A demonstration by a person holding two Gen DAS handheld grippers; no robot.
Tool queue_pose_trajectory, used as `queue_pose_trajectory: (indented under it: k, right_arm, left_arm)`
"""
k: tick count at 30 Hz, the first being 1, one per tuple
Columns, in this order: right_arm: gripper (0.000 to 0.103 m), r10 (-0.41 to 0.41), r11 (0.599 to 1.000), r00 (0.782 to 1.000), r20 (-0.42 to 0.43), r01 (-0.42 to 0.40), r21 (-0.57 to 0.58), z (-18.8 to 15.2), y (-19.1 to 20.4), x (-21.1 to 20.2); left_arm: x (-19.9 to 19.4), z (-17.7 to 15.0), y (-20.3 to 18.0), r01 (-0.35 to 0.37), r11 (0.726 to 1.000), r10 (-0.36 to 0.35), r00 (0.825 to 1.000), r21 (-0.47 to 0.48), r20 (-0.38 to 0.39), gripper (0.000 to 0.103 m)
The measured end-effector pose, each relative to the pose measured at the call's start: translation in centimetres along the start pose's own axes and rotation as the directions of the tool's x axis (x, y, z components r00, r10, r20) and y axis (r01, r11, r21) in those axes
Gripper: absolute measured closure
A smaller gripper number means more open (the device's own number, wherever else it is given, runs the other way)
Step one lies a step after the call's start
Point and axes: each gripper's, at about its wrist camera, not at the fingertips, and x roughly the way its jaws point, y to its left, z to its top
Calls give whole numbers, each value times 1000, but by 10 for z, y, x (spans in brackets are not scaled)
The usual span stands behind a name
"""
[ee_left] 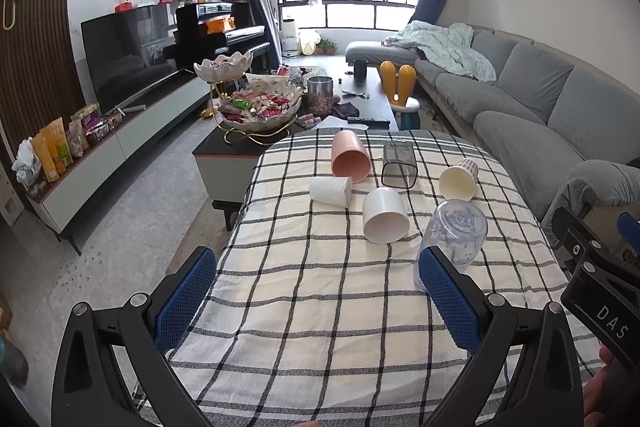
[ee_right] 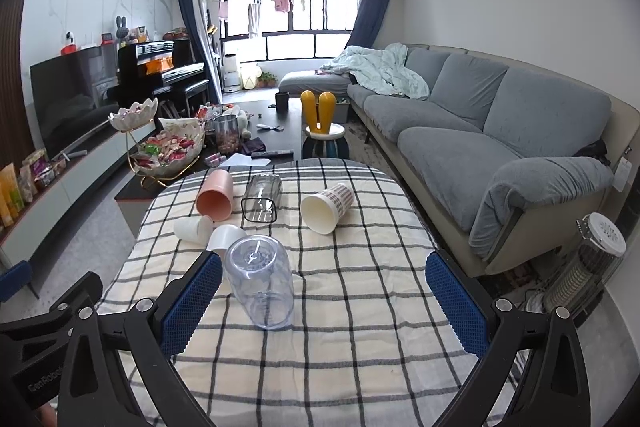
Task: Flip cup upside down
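A clear plastic cup (ee_right: pixel 260 287) stands upside down on the checked tablecloth (ee_right: pixel 352 307), close to my right gripper's left finger; it also shows in the left wrist view (ee_left: pixel 456 231) behind my left gripper's right finger. Several cups lie on their sides farther back: pink (ee_left: pixel 350 155), small white (ee_left: pixel 331 190), white (ee_left: pixel 385 215), dark clear square (ee_left: pixel 398 163) and cream patterned (ee_left: pixel 459 179). My left gripper (ee_left: pixel 316 291) is open and empty above the near cloth. My right gripper (ee_right: pixel 324 295) is open and empty.
A coffee table (ee_left: pixel 240 151) with a tiered snack bowl (ee_left: pixel 260 107) stands beyond the table. A grey sofa (ee_right: pixel 500 131) runs along the right. A TV unit (ee_left: pixel 120 131) lines the left wall. A heater (ee_right: pixel 588 267) stands at the right.
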Motion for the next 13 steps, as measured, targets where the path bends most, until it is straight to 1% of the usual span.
queue_pose_trajectory:
  k: [13]
  right_arm:
    - [1,0,1000,1000,-6,0,2,-4,0,1]
  left_arm:
    - [2,-2,-1,-5,1000,5,1000,6,3,0]
